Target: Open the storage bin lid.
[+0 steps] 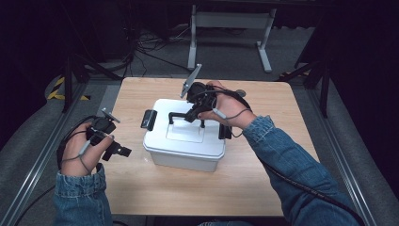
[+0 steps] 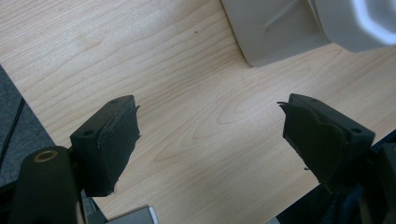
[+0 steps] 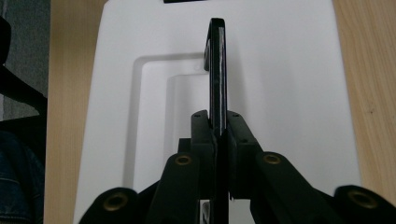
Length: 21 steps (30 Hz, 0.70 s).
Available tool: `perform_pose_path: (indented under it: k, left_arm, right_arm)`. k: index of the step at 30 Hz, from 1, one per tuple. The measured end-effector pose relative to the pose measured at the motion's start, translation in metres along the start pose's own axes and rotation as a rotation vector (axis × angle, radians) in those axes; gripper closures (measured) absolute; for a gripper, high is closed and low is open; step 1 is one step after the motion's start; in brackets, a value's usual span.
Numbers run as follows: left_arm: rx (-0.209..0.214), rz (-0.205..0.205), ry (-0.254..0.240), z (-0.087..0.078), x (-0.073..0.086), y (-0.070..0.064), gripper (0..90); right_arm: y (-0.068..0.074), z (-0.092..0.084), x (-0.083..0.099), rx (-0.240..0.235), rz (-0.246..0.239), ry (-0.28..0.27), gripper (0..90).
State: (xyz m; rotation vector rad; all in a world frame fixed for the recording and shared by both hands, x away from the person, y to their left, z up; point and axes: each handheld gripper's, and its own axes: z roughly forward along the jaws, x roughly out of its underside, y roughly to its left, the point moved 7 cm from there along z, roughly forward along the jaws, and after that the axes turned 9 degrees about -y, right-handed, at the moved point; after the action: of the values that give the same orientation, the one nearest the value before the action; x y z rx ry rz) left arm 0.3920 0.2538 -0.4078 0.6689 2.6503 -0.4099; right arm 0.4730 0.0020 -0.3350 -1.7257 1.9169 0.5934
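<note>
One white lidded box [image 1: 184, 141] sits near the middle of the wooden table [image 1: 263, 179], its lid on, so whatever may be inside cannot be seen. A shallow rectangular recess is moulded into the lid, and a black carry handle [image 1: 181, 114] stands upright above it. A black latch [image 1: 149, 119] hangs at the box's 9 o'clock end; another shows at the 3 o'clock end, partly behind the right wrist.

At the box's 1 o'clock, the right hand [image 1: 226, 106] reaches over the lid from the far side, wrist bent, holding the right gripper [image 1: 194, 114] pointed down at the handle. In the right gripper view its jaws are pressed together on the handle's thin black bar [image 3: 218, 70], which rises edge-on between them above the white lid [image 3: 289, 93].

At the box's 8 o'clock, the left hand [image 1: 82, 153] rests low on the table, holding the left gripper [image 1: 120, 151] aimed toward the box and apart from it. In the left gripper view its jaws are spread wide over bare wood [image 2: 196, 116], with a corner of the box [image 2: 280, 32] at 1 o'clock.
</note>
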Motion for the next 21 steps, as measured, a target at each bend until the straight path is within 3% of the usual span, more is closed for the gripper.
perform_pose_path:
  k: [11, 21]
  left_arm:
    - [0.0, -0.011, -0.004, 0.0, 0.0, 0.001, 19.2]
    - [-0.003, -0.007, -0.009, 0.0, 0.0, 0.003, 19.2]
  right_arm:
    - [-0.002, -0.033, -0.01, 0.051, -0.001, -0.051, 84.2]
    - [-0.007, -0.059, -0.001, 0.081, 0.001, -0.091, 84.2]
